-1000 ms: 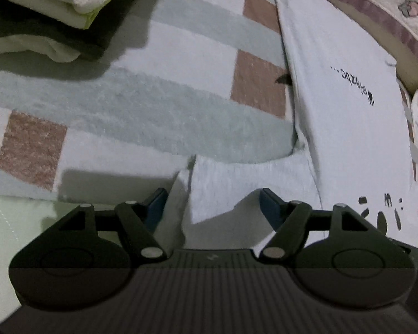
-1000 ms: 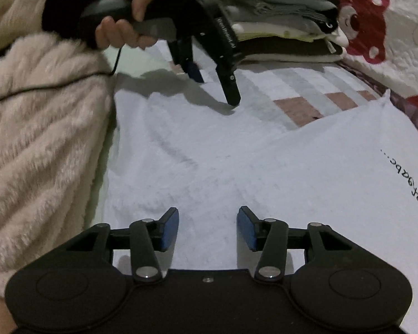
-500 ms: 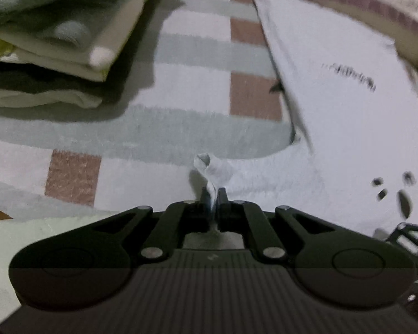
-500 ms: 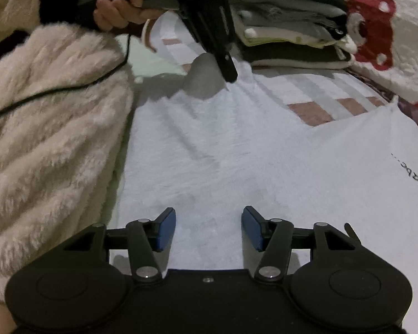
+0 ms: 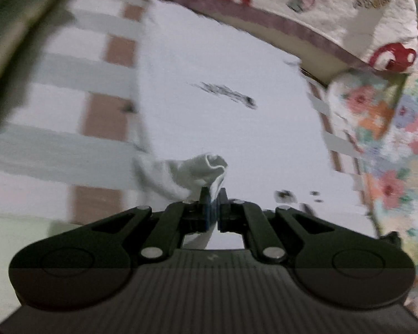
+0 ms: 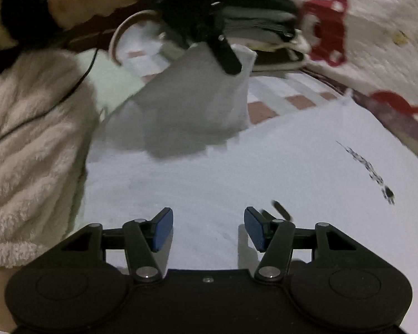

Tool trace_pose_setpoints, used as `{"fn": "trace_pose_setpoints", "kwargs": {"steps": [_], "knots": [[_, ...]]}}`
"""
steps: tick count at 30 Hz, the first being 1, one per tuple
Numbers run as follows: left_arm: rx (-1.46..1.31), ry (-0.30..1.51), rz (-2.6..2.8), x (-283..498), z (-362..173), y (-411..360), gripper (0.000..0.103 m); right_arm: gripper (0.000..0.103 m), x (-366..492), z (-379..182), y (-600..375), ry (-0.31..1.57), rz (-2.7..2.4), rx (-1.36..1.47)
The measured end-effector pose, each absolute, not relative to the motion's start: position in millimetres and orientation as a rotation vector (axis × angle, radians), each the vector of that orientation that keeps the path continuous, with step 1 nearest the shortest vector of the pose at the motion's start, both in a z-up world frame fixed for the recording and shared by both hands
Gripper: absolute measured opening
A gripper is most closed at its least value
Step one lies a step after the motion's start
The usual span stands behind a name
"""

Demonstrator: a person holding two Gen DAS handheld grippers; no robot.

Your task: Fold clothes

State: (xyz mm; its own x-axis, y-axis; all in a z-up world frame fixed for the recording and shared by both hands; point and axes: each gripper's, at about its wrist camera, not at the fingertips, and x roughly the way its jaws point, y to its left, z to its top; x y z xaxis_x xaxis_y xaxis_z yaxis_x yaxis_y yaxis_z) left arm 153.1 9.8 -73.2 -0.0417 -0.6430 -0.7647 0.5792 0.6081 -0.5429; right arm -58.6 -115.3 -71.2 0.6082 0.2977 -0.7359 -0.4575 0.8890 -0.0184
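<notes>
Two claws | left claw pinching white shirt sleeve, seemingly | right claw released

The matte black two-finger right gripper has blue ribbed pads, silver pivot screws and round side discs. The black left gripper looks alike, though blurred. The person wears a fluffy cream fleece sleeve crossed by a thin black cable.
</notes>
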Motion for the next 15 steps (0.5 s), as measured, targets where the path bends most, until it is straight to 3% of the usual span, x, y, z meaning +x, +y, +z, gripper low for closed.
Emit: {"fn": "trace_pose_setpoints", "kwargs": {"steps": [4,5,7,8,11,15], "knots": [[-0.099,1.342,-1.059,136,-97,-33,0.01,0.062,-63,-71,-132,0.819,0.421,-0.155],[-0.097,1.361,-1.062,132,-105,-36,0.016,0.062,-65,-71,-135,0.823,0.416,-0.142],[-0.094,1.4,-1.064,125,-119,-43,0.04,0.062,-67,-73,-143,0.826,0.415,-0.091],[-0.103,1.394,-1.05,121,-122,-42,0.044,0.062,-67,-74,-147,0.828,0.415,-0.055],[-0.093,1.261,-1.038,109,-104,-24,0.048,0.062,-64,-77,-158,0.846,0.404,0.069],[0.042,1.125,-0.808,89,-76,12,0.064,0.062,-58,-78,-172,0.872,0.358,0.248]]}}
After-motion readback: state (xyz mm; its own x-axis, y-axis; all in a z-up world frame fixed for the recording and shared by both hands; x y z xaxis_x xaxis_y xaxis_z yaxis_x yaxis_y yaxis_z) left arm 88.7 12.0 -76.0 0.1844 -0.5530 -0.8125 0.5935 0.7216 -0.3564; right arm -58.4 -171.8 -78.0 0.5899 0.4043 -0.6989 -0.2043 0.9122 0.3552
